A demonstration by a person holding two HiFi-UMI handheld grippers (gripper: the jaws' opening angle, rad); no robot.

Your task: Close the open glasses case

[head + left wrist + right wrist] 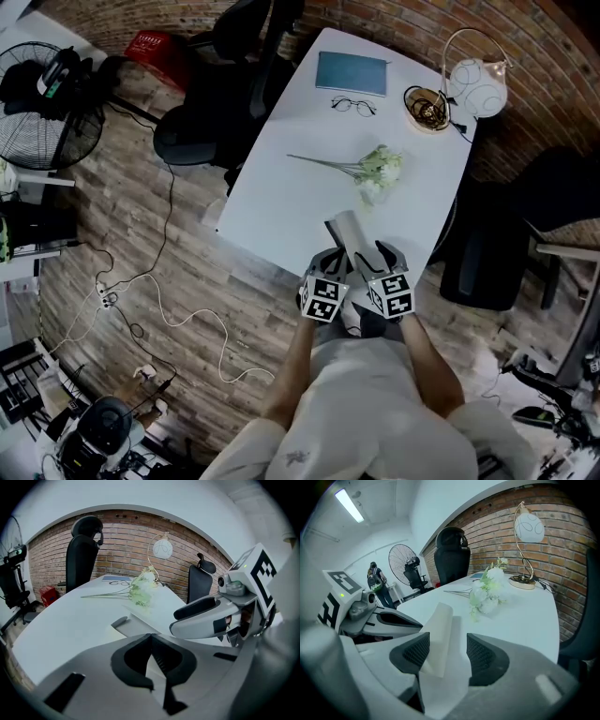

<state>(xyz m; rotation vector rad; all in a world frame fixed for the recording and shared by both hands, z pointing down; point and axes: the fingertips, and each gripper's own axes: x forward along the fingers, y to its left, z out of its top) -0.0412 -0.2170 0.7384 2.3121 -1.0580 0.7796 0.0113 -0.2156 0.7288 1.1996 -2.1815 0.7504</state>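
Observation:
The open glasses case lies at the near edge of the white table, grey outside and cream inside. In the right gripper view its cream lid stands upright between the jaws of my open right gripper, leaning towards the left pad. In the left gripper view my left gripper is shut, its tips meeting at the near edge of the case's grey panel. Whether it pinches the case I cannot tell. In the head view, left gripper and right gripper sit side by side at the case.
Farther along the table lie white flowers, a pair of glasses, a blue notebook, a small bowl and a globe lamp. Black chairs flank the table. A fan and cables occupy the wooden floor.

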